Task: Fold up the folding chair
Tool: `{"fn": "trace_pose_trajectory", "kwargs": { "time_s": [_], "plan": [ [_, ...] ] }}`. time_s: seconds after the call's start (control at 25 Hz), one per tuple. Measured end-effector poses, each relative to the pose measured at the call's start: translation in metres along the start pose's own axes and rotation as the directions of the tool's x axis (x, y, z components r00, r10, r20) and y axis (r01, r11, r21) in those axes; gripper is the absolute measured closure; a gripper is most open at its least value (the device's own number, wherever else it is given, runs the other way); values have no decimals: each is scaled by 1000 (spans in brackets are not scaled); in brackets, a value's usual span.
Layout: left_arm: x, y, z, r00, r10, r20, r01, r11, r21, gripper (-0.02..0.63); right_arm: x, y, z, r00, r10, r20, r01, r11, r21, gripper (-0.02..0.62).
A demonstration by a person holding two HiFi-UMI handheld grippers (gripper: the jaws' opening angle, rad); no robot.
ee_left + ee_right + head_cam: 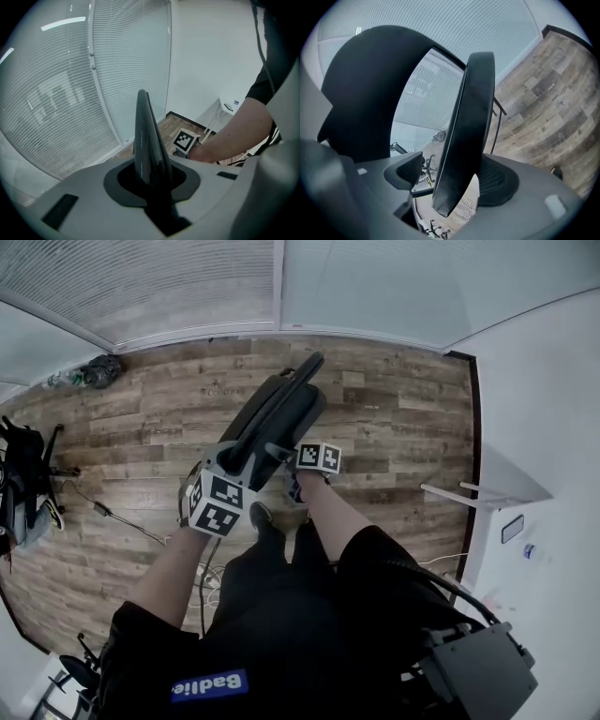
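The left gripper is clamped on a thin black edge of the folding chair. The right gripper stands apart around a thicker panel, with one pad clear of it. The chair, which looks nearly flat, slants toward 1 o'clock above the floor. Since that panel is not pinched, it could slip and swing open.

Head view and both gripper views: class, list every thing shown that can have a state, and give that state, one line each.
Black folding chair: partly folded, with a gap between seat and back.
Left gripper: jaws shut on the chair's thin edge.
Right gripper: jaws apart astride the chair's seat, with a gap at one pad.
White slatted blinds: lowered, slats closed.
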State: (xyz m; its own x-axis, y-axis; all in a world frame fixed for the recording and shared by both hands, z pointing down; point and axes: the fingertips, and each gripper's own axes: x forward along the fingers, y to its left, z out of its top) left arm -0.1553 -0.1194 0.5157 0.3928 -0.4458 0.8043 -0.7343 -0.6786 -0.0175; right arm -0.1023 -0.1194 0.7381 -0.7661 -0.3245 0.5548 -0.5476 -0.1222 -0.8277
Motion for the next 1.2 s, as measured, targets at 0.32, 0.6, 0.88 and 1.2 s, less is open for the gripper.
{"fn": "trace_pose_trajectory", "kwargs": {
  "time_s": [0.32, 0.6, 0.88, 1.2],
  "plan": [
    [-4, -14, 3, 1000, 8, -9, -8, 1000, -10, 523, 26, 45, 11, 996, -67, -57, 64, 996, -67, 261],
    [-9, 1, 5, 1000, 21, -11, -22, 1000, -10, 521, 51, 75, 20, 990, -95, -101, 81, 988, -130, 260],
    [-13, 12, 4, 999, 32, -3, -32, 999, -1, 520, 57, 76, 21, 986, -144, -81, 131, 980, -149, 261],
    [-15, 28, 5, 1000, 23, -11, -23, 1000, -12, 520, 47, 73, 14, 980, -172, -97, 155, 975, -161, 259]
  ]
}}
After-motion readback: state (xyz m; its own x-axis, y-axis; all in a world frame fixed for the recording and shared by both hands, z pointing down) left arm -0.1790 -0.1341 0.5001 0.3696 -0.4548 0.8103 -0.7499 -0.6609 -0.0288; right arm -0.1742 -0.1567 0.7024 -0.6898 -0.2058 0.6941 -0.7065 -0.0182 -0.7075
